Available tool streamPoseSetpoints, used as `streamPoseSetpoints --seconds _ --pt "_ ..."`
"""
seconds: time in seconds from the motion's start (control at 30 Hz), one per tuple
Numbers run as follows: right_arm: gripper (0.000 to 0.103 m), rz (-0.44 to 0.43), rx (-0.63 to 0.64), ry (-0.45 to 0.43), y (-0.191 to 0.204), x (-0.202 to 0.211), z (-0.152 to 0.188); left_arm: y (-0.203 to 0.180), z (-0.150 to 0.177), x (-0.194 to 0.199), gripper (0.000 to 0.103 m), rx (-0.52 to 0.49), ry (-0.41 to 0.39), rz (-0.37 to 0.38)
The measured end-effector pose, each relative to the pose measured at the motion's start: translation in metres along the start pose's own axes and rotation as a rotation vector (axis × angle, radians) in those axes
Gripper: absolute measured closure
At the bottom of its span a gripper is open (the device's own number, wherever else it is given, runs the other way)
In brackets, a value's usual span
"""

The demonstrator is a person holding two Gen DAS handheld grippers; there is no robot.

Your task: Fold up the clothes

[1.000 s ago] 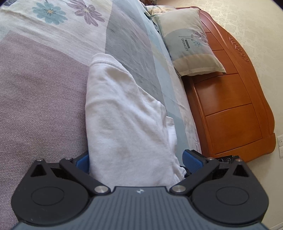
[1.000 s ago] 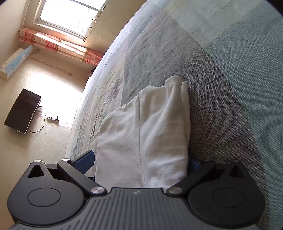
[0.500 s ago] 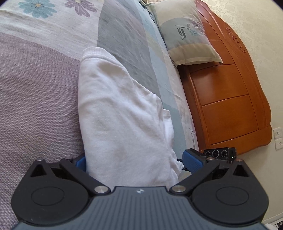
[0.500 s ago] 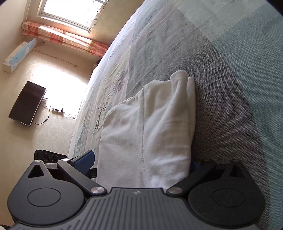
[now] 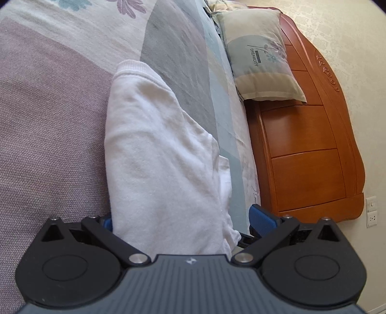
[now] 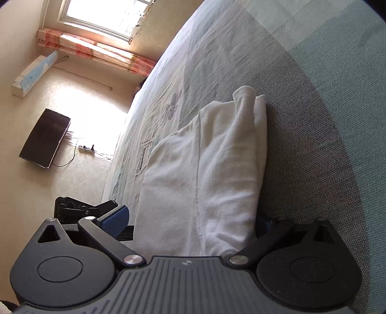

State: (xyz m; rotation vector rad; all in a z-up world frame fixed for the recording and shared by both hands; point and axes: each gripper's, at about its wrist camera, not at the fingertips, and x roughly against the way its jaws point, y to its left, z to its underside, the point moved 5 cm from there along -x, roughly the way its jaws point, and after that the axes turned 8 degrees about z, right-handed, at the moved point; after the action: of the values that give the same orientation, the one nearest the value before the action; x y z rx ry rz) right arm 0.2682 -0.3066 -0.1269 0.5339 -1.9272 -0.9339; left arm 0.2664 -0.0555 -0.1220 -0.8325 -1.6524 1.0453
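A folded white garment [image 5: 164, 157] lies on the patterned bedspread [image 5: 48, 120], its ribbed hem at the far end. My left gripper [image 5: 184, 218] is open and straddles its near end; the left blue pad touches the cloth, while the right pad [image 5: 261, 217] stands apart from it. In the right wrist view the same garment [image 6: 212, 169] runs away from my right gripper [image 6: 190, 218], which is open around it, with a gap at its left pad [image 6: 115, 217]. The left gripper's body [image 6: 72, 207] shows just beyond that pad.
A pillow [image 5: 260, 55] leans on the orange wooden headboard [image 5: 306, 157] at the right edge of the bed. The right wrist view shows a window [image 6: 101, 14], a black screen [image 6: 44, 139] and a power strip [image 6: 86, 148] past the bed's edge.
Both views have shifted slightly while the garment stays between the fingers. The left gripper has come into sight at the left of the right wrist view. Neither gripper's finger spread has changed.
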Motion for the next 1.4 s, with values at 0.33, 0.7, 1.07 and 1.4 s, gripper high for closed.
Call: streamPoseSetpoints --seconds 0.33,0.7,1.07,1.4 --pt "0.0 0.003 -0.05 0.001 0.001 -0.005 -0.007 -0.011 -0.001 -0.009 0.001 -0.02 0.001 -0.04" --pt "0.0 0.033 -0.065 0.005 0.013 -0.004 -0.01 -0.031 -0.001 -0.004 0.001 -0.008 -0.011 -0.002" --pt "0.0 0.041 0.02 -0.013 0.043 0.009 -0.009 -0.053 0.007 -0.002 0.001 -0.059 -0.015 0.013" --pt "0.0 0.049 -0.029 -0.01 0.017 0.017 0.001 -0.023 0.015 -0.001 0.001 -0.014 -0.052 -0.037"
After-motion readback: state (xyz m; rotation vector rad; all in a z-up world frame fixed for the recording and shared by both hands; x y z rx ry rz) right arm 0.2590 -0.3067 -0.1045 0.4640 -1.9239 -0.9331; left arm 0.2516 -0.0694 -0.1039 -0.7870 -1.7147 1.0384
